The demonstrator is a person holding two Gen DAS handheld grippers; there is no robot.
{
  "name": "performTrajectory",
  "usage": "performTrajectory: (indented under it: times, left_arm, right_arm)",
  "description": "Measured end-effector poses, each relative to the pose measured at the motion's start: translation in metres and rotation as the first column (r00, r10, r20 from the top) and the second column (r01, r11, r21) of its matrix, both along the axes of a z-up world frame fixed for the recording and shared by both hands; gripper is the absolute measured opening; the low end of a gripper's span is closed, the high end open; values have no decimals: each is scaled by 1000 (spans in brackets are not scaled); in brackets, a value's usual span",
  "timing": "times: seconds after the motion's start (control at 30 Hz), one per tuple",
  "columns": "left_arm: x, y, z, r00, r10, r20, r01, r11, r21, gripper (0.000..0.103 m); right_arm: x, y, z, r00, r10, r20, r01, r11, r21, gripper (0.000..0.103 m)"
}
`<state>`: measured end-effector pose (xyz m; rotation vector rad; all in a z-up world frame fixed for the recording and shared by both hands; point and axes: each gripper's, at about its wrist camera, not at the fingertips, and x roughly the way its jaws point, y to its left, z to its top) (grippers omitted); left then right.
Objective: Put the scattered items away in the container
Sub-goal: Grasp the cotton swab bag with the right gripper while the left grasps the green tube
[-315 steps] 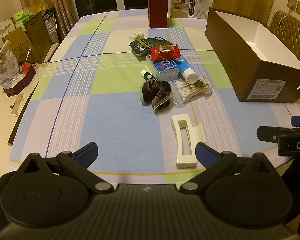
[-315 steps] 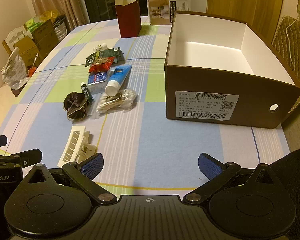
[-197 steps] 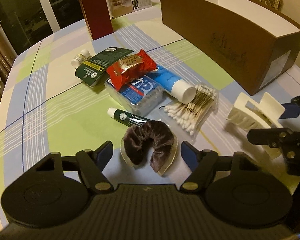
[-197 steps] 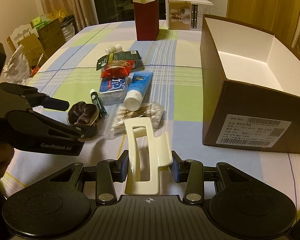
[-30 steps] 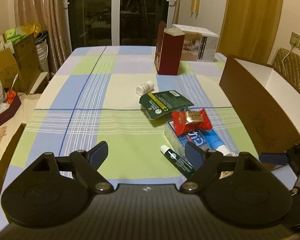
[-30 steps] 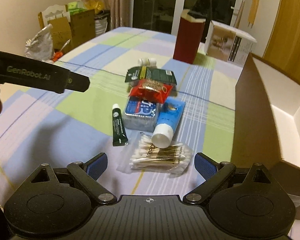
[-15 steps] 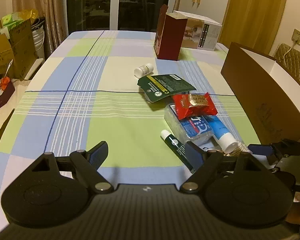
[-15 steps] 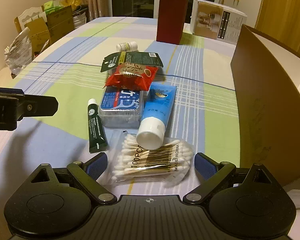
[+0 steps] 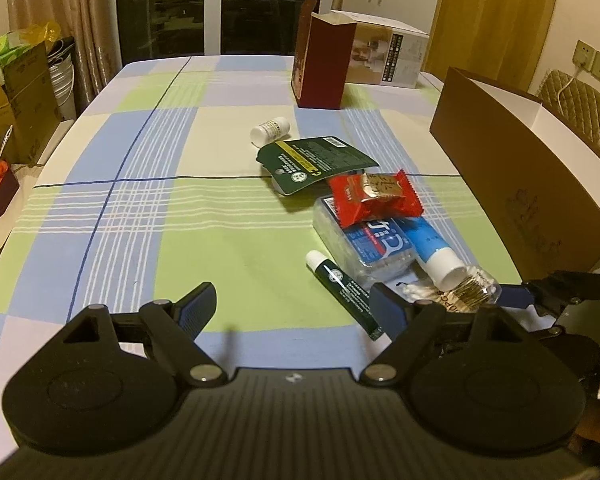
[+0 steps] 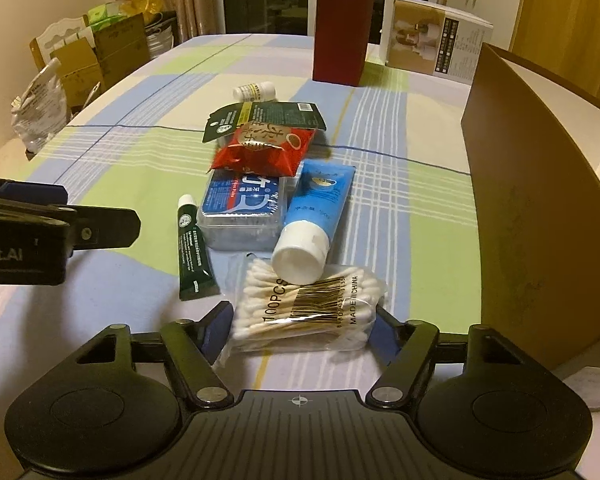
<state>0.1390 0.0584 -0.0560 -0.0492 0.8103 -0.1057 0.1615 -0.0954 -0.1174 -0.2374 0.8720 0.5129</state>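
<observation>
The right gripper (image 10: 298,334) has come down and forward in the last half second, so its blue pads now sit on either side of the swab bag (image 10: 306,306); the jaws are partly open, flanking the bag, and whether they touch it yet I cannot tell; it looks like the next item to go. The left gripper (image 9: 290,312) hangs wide open and empty over the cloth, with the green tube (image 9: 342,294) just ahead of its right finger; it has edged a little closer too.

The bag is soft, crinkly clear film over cotton buds, likely to slump when pinched; the cap of the blue tube (image 10: 314,216) rests on its far edge and may roll as the bag lifts. Beyond lie a clear hard case (image 10: 242,210), a glossy red packet (image 10: 262,150) on top, a flat dark sachet (image 10: 260,118) and a small white bottle (image 10: 256,91). The box (image 10: 512,216), stiff brown card, stands just right of the pile.
</observation>
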Motion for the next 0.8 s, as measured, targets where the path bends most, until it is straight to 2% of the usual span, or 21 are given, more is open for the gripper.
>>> performTrajectory:
  times: [0.33, 0.53, 0.63, 0.7, 0.77, 0.8]
  left_arm:
    - [15, -16, -10, 998, -55, -17, 55, 998, 14, 80]
    - [34, -33, -25, 994, -101, -43, 102, 994, 26, 73]
    - [43, -38, -33, 991, -116, -69, 118, 993, 26, 64]
    - [46, -40, -37, 989, -125, -83, 128, 991, 41, 51]
    - [45, -41, -38, 988, -131, -84, 138, 987, 78, 46]
    - [44, -40, -37, 987, -133, -88, 141, 986, 84, 37]
  right_arm:
    - [-22, -16, 10, 1000, -4, 5, 4, 1000, -21, 73]
    - [-34, -19, 15, 1000, 17, 20, -17, 1000, -26, 73]
    - [-36, -19, 15, 999, 19, 27, -19, 999, -31, 73]
    - [-34, -20, 14, 1000, 13, 24, -12, 999, -30, 73]
    - [-32, -21, 13, 1000, 5, 18, -5, 1000, -25, 73]
    - [-32, -22, 13, 1000, 2, 17, -2, 1000, -22, 73]
